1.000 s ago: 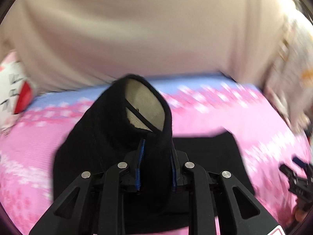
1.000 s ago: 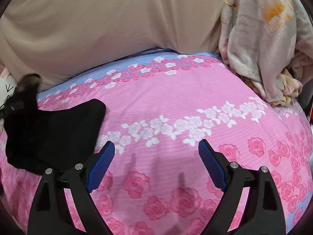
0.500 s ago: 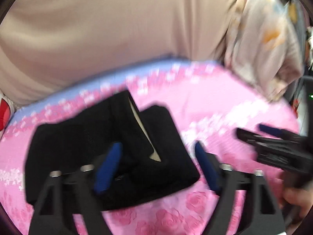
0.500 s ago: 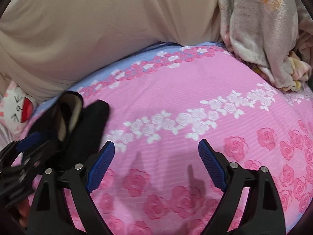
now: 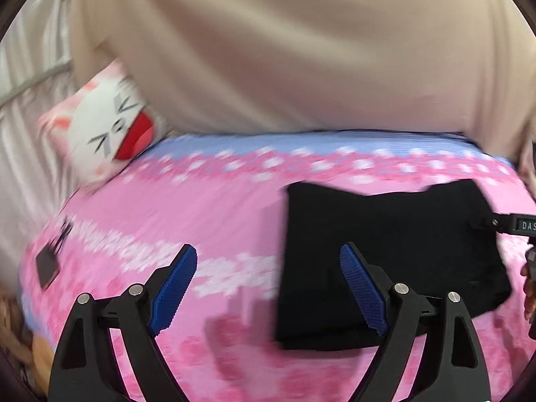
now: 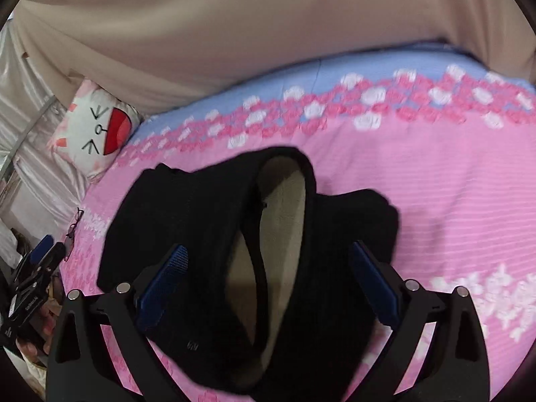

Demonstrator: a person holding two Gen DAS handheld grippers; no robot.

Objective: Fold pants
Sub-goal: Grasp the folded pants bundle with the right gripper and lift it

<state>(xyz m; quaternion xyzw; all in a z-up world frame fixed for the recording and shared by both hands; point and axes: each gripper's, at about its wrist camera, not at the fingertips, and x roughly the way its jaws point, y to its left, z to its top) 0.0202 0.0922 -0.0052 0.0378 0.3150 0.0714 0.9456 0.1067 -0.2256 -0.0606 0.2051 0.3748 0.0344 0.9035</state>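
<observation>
The black pants [image 5: 385, 251] lie folded in a compact block on the pink flowered bedsheet [image 5: 201, 207]. My left gripper [image 5: 268, 288] is open and empty, off to the left of the pants. In the right wrist view the pants [image 6: 207, 221] lie under my right gripper [image 6: 268, 278], with the waistband gaping and its beige lining [image 6: 284, 207] showing. The right gripper is open above them, one finger on each side of the waist opening. The right gripper's tip [image 5: 516, 226] shows at the right edge of the left wrist view.
A white cat-face pillow [image 5: 110, 130] sits at the bed's far left corner and also shows in the right wrist view [image 6: 97, 127]. A beige cloth wall [image 5: 284, 50] hangs behind the bed. A small dark object [image 5: 47, 264] lies on the sheet at left.
My left gripper let go of the pants, opened, and swung left away from them. My right gripper moved left from bare sheet to over the pants' waistband.
</observation>
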